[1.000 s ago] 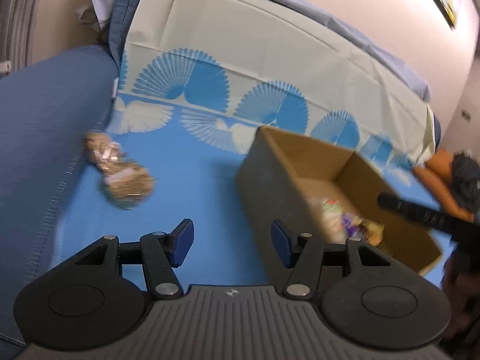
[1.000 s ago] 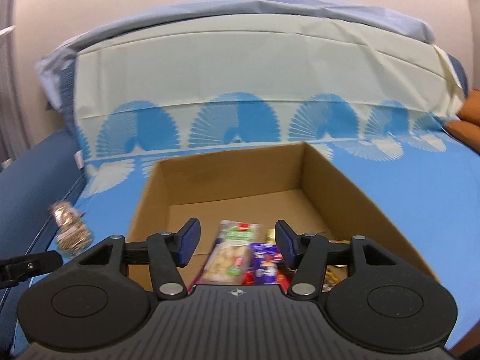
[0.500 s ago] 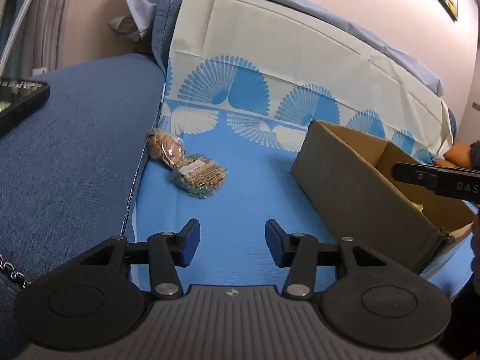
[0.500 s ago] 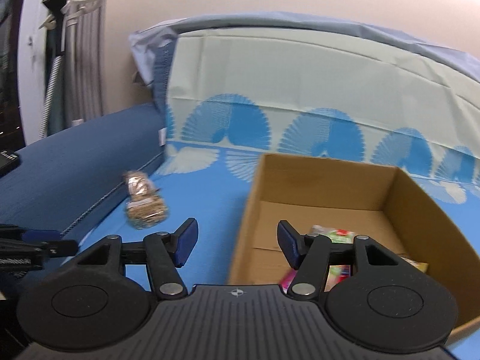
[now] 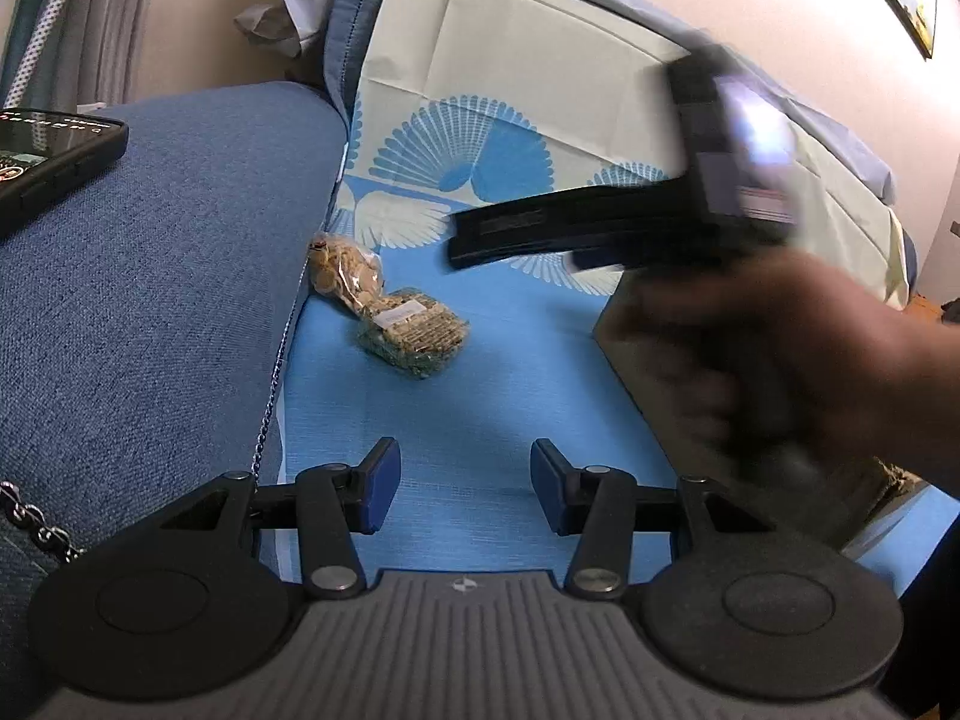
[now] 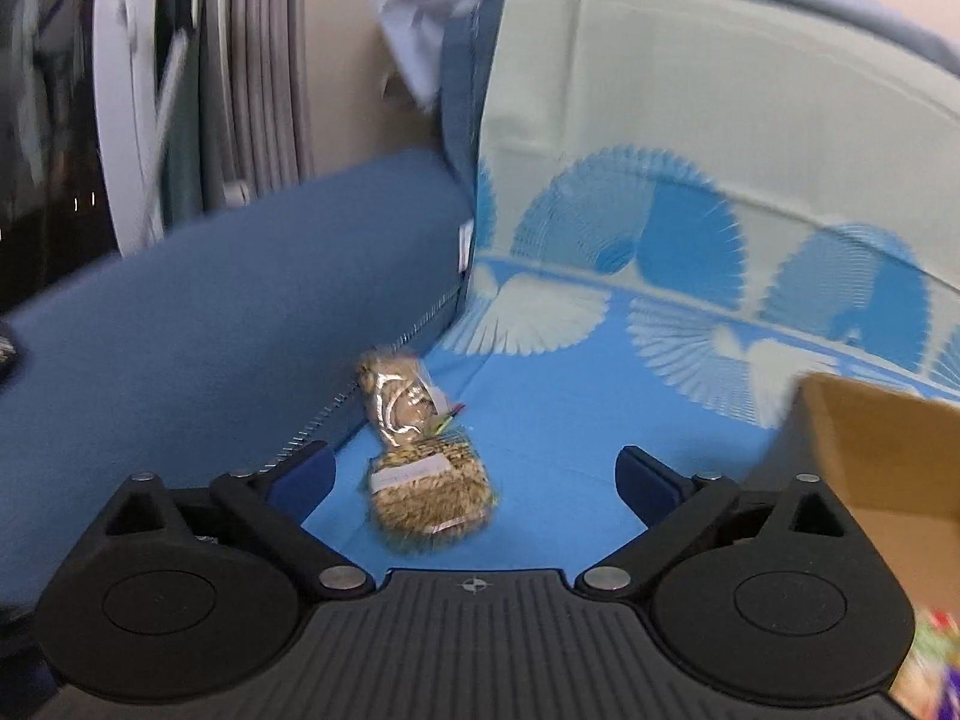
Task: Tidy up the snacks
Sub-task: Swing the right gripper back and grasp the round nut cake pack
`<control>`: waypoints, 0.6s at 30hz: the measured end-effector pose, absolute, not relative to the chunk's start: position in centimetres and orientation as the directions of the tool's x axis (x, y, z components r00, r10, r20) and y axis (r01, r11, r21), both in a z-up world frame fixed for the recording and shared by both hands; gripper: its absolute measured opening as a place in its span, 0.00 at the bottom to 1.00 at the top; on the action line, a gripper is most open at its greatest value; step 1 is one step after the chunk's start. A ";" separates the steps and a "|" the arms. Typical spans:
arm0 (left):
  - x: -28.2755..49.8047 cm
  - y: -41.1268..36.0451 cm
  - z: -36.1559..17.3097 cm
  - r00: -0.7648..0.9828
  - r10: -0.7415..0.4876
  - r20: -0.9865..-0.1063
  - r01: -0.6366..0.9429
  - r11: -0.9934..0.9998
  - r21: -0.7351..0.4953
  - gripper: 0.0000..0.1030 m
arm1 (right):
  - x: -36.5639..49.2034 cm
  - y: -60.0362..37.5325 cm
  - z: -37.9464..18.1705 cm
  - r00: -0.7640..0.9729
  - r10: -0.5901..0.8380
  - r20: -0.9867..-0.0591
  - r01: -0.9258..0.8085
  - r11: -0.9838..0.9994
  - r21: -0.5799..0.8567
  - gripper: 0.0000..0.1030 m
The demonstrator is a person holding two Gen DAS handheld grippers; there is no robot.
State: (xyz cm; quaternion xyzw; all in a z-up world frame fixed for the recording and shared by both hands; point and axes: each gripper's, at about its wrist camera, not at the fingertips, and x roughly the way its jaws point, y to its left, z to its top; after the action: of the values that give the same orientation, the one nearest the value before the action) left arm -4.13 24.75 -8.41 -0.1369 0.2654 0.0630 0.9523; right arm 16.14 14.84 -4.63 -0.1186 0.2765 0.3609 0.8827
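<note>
The right gripper [image 6: 474, 474], jaws spread wide, lines up on two clear-wrapped snack packs [image 6: 429, 474] lying on the blue cloth [image 6: 570, 420] against the sofa arm [image 6: 240, 324]; the left gripper [image 5: 462, 483] waits, also spread. Next, likely: descend, straddle, pinch, carry to the cardboard box [image 6: 876, 438].

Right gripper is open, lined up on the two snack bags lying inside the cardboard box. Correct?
Not quite. The two snack bags lie on the blue cover beside the armrest, outside the cardboard box, as the right wrist view shows. The right gripper is open and lined up on them.
</note>
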 end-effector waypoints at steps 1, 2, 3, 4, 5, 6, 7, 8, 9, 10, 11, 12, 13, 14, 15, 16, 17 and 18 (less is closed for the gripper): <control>-4.3 24.7 -8.4 0.852 0.043 -0.523 -0.188 0.956 -0.227 0.52 | 17.4 16.2 -5.6 0.571 0.552 -0.607 -0.701 0.713 -0.012 0.97; -4.3 24.7 -8.4 0.851 0.040 -0.523 -0.183 0.957 -0.226 0.52 | 18.7 17.5 -6.5 0.547 0.533 -0.645 -0.696 0.718 0.003 0.97; -4.4 24.7 -8.4 0.851 0.037 -0.524 -0.179 0.958 -0.224 0.52 | 19.8 18.5 -7.3 0.527 0.525 -0.669 -0.693 0.720 0.019 0.97; -4.4 24.7 -8.4 0.851 0.032 -0.524 -0.173 0.959 -0.223 0.52 | 20.7 19.4 -8.2 0.504 0.517 -0.692 -0.695 0.719 0.030 0.97; -4.5 24.7 -8.4 0.852 0.028 -0.523 -0.168 0.960 -0.222 0.52 | 21.4 20.4 -9.1 0.487 0.500 -0.716 -0.696 0.717 0.028 0.97; -4.4 24.7 -8.4 0.852 0.027 -0.523 -0.167 0.961 -0.222 0.52 | 21.8 21.1 -9.9 0.474 0.480 -0.738 -0.698 0.716 0.017 0.97; -4.4 24.7 -8.4 0.852 0.027 -0.523 -0.166 0.961 -0.221 0.52 | 22.1 21.7 -10.7 0.465 0.463 -0.755 -0.701 0.713 0.006 0.97; -4.4 24.7 -8.4 0.852 0.027 -0.523 -0.166 0.961 -0.220 0.52 | 22.3 22.2 -11.3 0.449 0.457 -0.768 -0.709 0.705 0.005 0.96; -4.4 24.7 -8.4 0.852 0.027 -0.523 -0.166 0.961 -0.221 0.52 | 22.4 22.5 -11.6 0.435 0.462 -0.773 -0.714 0.700 0.017 0.95; -4.4 24.7 -8.4 0.853 0.027 -0.522 -0.166 0.961 -0.222 0.52 | 22.5 22.5 -11.8 0.419 0.474 -0.774 -0.722 0.692 0.033 0.91; -4.5 24.7 -8.4 0.853 0.026 -0.521 -0.165 0.961 -0.224 0.52 | 22.4 22.5 -11.8 0.404 0.487 -0.775 -0.733 0.679 0.045 0.81; -4.5 24.7 -8.4 0.854 0.024 -0.520 -0.164 0.960 -0.225 0.52 | 22.2 22.5 -11.7 0.393 0.503 -0.769 -0.747 0.663 0.052 0.76; -4.5 24.7 -8.4 0.854 0.023 -0.520 -0.164 0.960 -0.226 0.52 | 22.0 22.3 -11.5 0.387 0.513 -0.766 -0.758 0.650 0.052 0.71; -4.5 24.8 -8.4 0.854 0.022 -0.520 -0.163 0.960 -0.227 0.52 | 21.8 22.1 -11.3 0.389 0.516 -0.763 -0.767 0.641 0.042 0.60; -4.6 24.8 -8.4 0.854 0.021 -0.519 -0.162 0.960 -0.228 0.52 | 21.6 21.8 -10.9 0.399 0.522 -0.754 -0.771 0.636 0.033 0.53; -4.6 24.8 -8.4 0.855 0.020 -0.519 -0.161 0.960 -0.229 0.52 | 21.5 21.3 -10.4 0.396 0.529 -0.750 -0.771 0.636 0.041 0.27; -4.6 24.8 -8.4 0.854 0.019 -0.519 -0.162 0.960 -0.231 0.52 | 21.7 20.7 -9.9 0.384 0.535 -0.752 -0.766 0.640 0.064 0.04; -4.5 24.9 -8.4 0.854 0.020 -0.520 -0.164 0.959 -0.232 0.52 | 22.0 20.0 -9.5 0.373 0.536 -0.757 -0.755 0.650 0.087 0.02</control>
State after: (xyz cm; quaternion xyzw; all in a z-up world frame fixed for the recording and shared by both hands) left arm -4.53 24.88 -8.39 -0.1353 0.2660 0.0482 0.9532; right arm 22.03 20.01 -9.52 -0.1386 0.3965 0.3950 0.8170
